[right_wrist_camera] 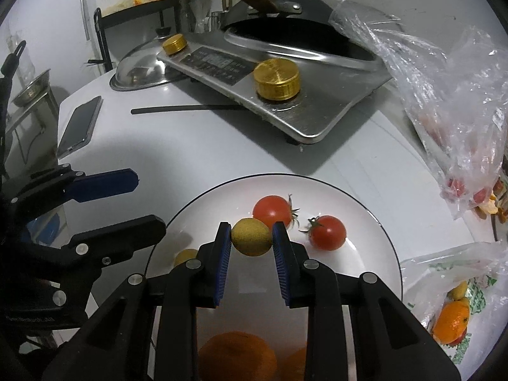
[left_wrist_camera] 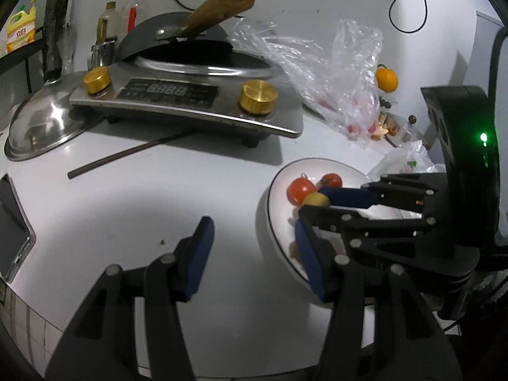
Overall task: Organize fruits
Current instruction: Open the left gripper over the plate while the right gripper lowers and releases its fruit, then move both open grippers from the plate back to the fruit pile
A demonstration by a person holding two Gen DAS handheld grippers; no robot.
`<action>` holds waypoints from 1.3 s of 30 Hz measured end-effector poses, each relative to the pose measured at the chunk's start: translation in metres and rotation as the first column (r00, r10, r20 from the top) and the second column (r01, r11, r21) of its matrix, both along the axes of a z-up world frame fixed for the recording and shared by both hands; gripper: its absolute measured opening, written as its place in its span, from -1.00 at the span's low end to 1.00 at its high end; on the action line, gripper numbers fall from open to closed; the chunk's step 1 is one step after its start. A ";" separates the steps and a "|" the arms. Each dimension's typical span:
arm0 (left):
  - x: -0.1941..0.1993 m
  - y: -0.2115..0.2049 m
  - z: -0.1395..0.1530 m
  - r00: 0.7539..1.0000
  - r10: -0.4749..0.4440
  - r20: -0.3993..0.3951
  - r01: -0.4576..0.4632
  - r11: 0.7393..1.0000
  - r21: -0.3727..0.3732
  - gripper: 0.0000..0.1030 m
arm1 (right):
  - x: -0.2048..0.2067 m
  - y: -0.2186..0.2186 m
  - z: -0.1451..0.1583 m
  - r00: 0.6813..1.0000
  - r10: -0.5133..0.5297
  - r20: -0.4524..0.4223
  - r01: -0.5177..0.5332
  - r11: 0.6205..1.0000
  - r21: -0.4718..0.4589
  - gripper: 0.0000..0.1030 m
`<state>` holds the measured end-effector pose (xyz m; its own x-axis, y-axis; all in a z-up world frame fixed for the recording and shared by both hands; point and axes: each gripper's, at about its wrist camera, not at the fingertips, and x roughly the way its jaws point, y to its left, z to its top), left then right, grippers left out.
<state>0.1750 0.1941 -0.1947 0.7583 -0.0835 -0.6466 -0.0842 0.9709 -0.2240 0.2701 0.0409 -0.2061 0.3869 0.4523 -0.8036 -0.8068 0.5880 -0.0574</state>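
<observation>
Right gripper (right_wrist_camera: 251, 238) pinching small round yellow fruit (right_wrist_camera: 251, 236) over white round plate (right_wrist_camera: 374, 222).
Left gripper (left_wrist_camera: 254, 254) spread, empty — orange fruit (right_wrist_camera: 236, 355) half-hidden beneath the fingers.

Sitting near the counter's (right_wrist_camera: 222, 146) front edge: plate (right_wrist_camera: 374, 273), carrying two tomatoes (right_wrist_camera: 272, 211) side by side toward its far rim. Lying behind the plate: cooker (right_wrist_camera: 285, 95), pan (right_wrist_camera: 295, 36) resting on it. Lying at the left edge: phone (right_wrist_camera: 79, 125). Spreading along the right edge: bag (right_wrist_camera: 444, 95).
</observation>
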 end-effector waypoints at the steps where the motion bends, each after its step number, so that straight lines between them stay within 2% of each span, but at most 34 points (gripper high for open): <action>1: -0.001 0.000 -0.001 1.000 0.001 -0.001 -0.001 1.000 0.000 0.06 | 0.000 0.000 0.000 1.000 -0.002 -0.003 0.002 1.000 0.001 -0.45; 17: -0.011 -0.013 0.008 1.000 -0.007 0.017 0.007 1.000 0.022 0.06 | -0.010 -0.014 0.014 0.999 -0.021 0.028 0.021 1.000 0.023 -0.42; 39: -0.025 -0.067 0.032 0.997 -0.057 0.051 0.053 0.995 0.084 0.06 | -0.029 -0.080 0.041 0.993 -0.086 0.077 0.079 0.993 0.083 -0.42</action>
<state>0.1498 0.1267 -0.1627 0.7878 -0.0737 -0.6115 -0.0204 0.9891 -0.1455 0.2406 -0.0395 -0.1656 0.4872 0.4777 -0.7310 -0.7500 0.6577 -0.0701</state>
